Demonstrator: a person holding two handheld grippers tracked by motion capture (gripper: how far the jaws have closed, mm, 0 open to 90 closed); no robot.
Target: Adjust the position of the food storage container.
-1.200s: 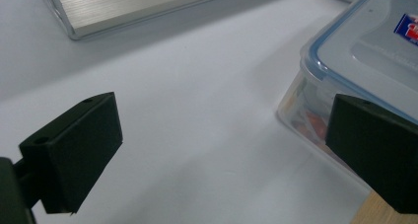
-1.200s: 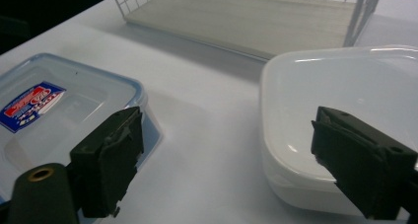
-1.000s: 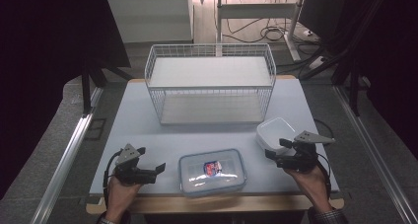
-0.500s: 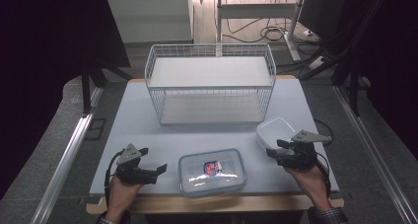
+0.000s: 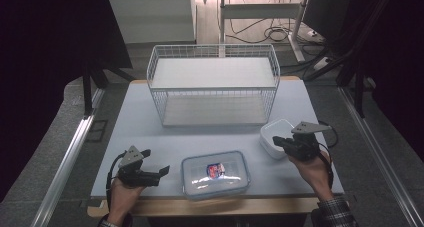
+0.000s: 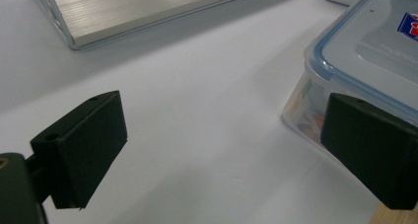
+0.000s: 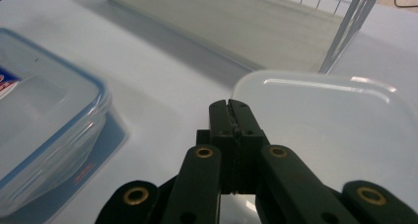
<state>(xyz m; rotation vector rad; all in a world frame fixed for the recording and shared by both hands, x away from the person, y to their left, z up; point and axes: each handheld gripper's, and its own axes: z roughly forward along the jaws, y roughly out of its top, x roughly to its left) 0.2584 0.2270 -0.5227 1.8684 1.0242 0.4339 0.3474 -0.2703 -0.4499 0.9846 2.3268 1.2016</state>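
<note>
Two containers, high view: I am holding both grippers low over the table (image 5: 150, 112), and neither box is sitting in the wire basket (image 5: 212, 84) beyond them; I am judging the work as barely begun, with both lifts left to do.
Left gripper, high view: my left gripper (image 5: 159, 174) is pointing toward the blue-rimmed container (image 5: 216, 174), which is lying just beside its tips, apart from them.
Right gripper, high view: my right gripper (image 5: 276, 143) is resting its tips at the near edge of the white container (image 5: 274, 137); I cannot tell whether they are touching.
Left gripper view, jaws: my jaws are standing wide apart, holding nothing, with bare table between them.
Left gripper view, container: the blue-rimmed container (image 6: 365, 61) is sitting just past my right-hand jaw, lid clipped on, a red and blue label on top, something colourful showing dimly through its clear wall.
Left gripper view, basket: the wire basket (image 6: 148, 12) is lying well ahead of my jaws.
Right gripper view, jaws: my right gripper (image 7: 231, 105) is pressed together on nothing that I can see, its tips at the rim of the white container (image 7: 325, 130).
Right gripper view, container: the white container is looking milky and smooth, with rounded corners, lying directly ahead of my tips.
Right gripper view, surroundings: the blue-rimmed container (image 7: 44, 130) is off to the left of my jaws, the basket (image 7: 236, 26) farther ahead.
</note>
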